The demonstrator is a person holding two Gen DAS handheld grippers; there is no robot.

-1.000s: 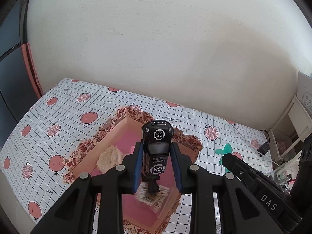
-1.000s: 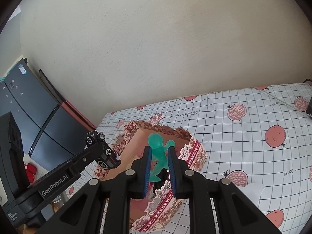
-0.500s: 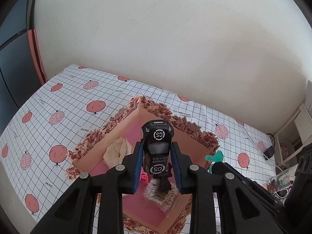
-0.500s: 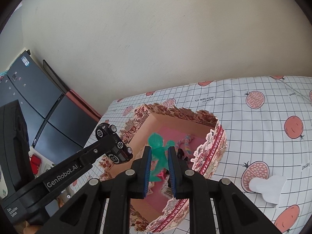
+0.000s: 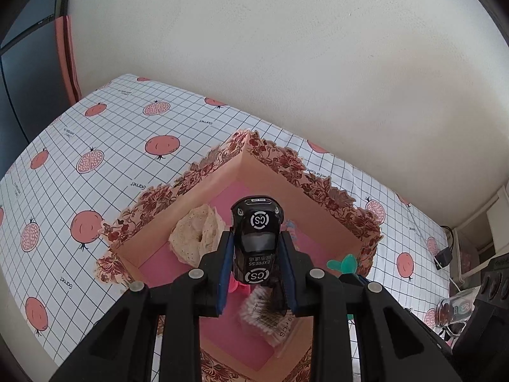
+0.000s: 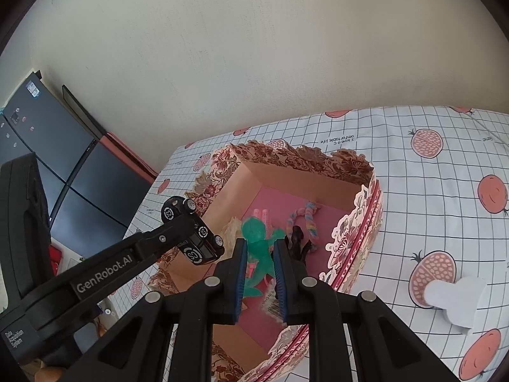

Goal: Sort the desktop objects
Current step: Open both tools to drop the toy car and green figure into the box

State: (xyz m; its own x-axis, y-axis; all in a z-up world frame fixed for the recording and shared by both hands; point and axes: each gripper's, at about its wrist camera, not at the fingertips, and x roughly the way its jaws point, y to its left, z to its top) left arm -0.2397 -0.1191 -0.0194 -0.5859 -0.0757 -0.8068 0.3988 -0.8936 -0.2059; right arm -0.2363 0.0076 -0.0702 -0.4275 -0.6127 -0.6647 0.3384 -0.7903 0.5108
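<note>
My left gripper (image 5: 256, 248) is shut on a black toy car (image 5: 257, 238) and holds it above the floral box (image 5: 273, 162), over its pink floor. The car also shows in the right wrist view (image 6: 191, 235). My right gripper (image 6: 259, 254) is shut on a green rubbery figure (image 6: 259, 248) and holds it above the same box (image 6: 359, 232). The figure's tip shows in the left wrist view (image 5: 345, 262). In the box lie a cream lace piece (image 5: 197, 232), a pack of cotton swabs (image 5: 264, 313), a braided cord (image 6: 307, 216) and a dark object (image 6: 296, 242).
The box stands on a checked cloth with pomegranate prints (image 5: 95, 159). A white object (image 6: 455, 299) lies on the cloth to the right of the box. A glass jar (image 5: 455, 308) and a charger (image 5: 443, 256) are at the far right. A wall stands behind.
Both grippers have moved forward with their loads, from near the box's edge to above its inside. The box looks larger and more central in both views.
</note>
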